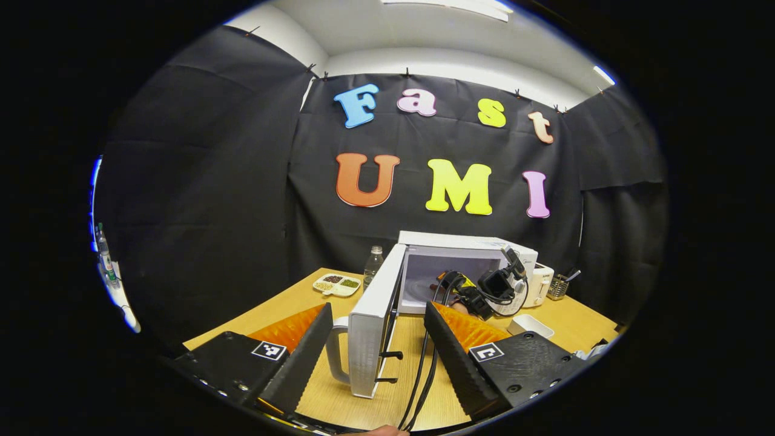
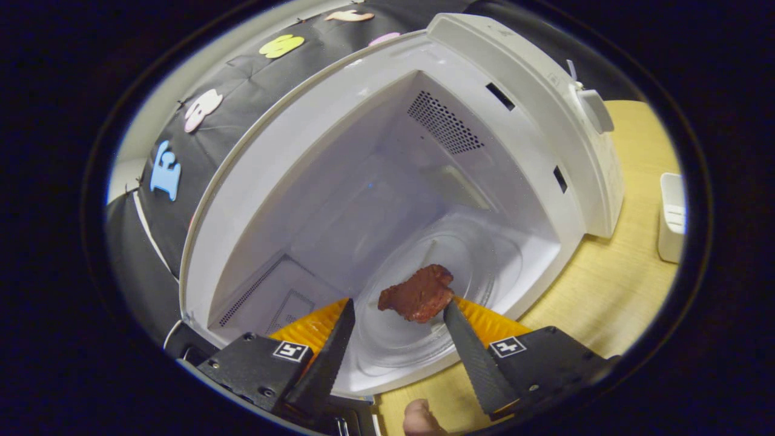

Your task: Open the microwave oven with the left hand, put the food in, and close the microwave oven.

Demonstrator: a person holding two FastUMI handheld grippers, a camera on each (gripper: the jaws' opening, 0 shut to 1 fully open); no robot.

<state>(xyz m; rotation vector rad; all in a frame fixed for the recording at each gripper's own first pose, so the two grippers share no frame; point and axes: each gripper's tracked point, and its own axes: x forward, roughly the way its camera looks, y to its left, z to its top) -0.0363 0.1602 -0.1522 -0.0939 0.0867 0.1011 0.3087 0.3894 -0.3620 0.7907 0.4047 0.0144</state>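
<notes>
While the left gripper view shows the left tongs (image 1: 378,324) spread wide around the open microwave door (image 1: 370,321) on the desk (image 1: 303,303), the right gripper view shows the right tongs (image 2: 396,318) spread, the meat (image 2: 418,293) touching one finger above the microwave's (image 2: 545,121) glass turntable (image 2: 484,254).

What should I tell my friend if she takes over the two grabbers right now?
Left gripper: open, near the handle of the microwave door, holding nothing.
Right gripper: open at the microwave mouth. The piece of meat lies on the glass turntable between its fingers; it touches one finger, not gripped.
Done: door open, food in.
Left: pull the right gripper out, then swing the door shut with the left.
</notes>
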